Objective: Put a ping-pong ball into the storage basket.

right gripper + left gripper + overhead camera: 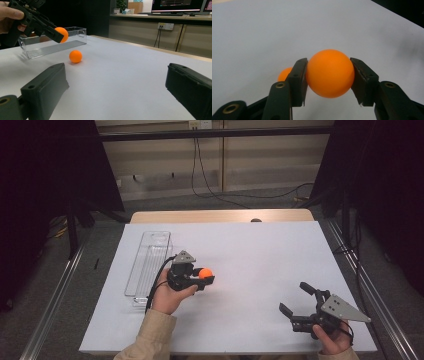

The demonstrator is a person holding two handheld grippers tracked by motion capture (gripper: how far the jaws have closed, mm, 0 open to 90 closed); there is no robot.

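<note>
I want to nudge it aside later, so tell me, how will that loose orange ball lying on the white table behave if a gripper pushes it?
The loose orange ball is round and smooth on a flat white table, so it will probably roll away at a light touch. It looks like the ball held in the left gripper, likely light and hollow. Nothing beside it would stop it.
</note>
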